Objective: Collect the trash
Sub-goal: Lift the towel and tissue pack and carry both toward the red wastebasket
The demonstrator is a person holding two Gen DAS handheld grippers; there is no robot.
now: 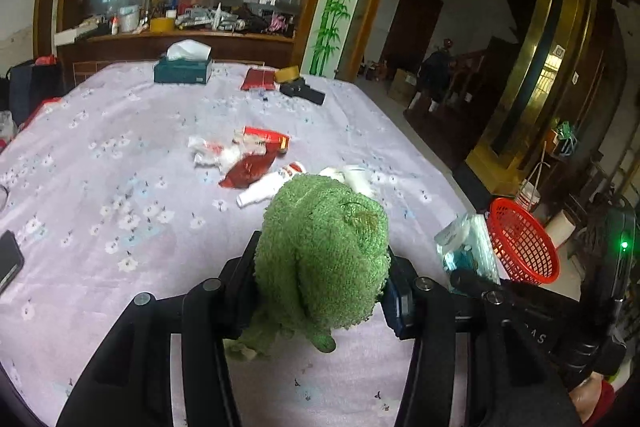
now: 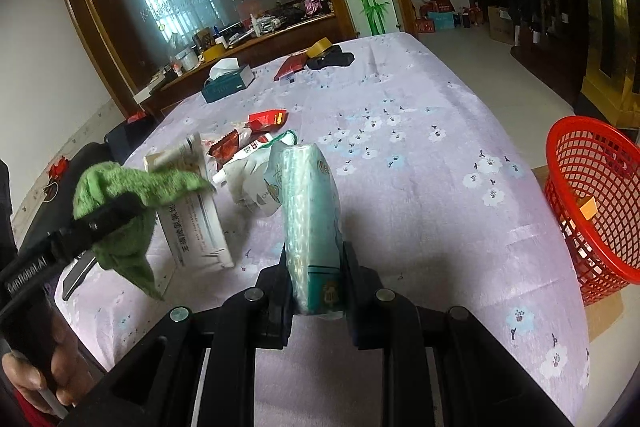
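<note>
My left gripper (image 1: 320,279) is shut on a bunched green cloth (image 1: 324,243) and holds it above the lilac flowered tablecloth (image 1: 120,155). My right gripper (image 2: 316,267) is shut on a teal plastic-wrapped packet (image 2: 308,195), which stands upright between its pads. In the right wrist view the cloth (image 2: 120,187) hangs at the left over a white carton (image 2: 196,223). Beyond both lies a trash pile: red wrappers (image 1: 250,169), a white tube (image 1: 266,187) and crumpled white paper (image 1: 208,151). A red mesh basket (image 2: 596,203) stands off the table's right edge.
At the far end of the table are a teal tissue box (image 1: 183,67), a red packet (image 1: 258,79), a tape roll (image 1: 287,74) and black items (image 1: 302,91). A dark phone (image 1: 8,263) lies at the left edge. Beyond the table is a cluttered wooden counter (image 1: 180,35).
</note>
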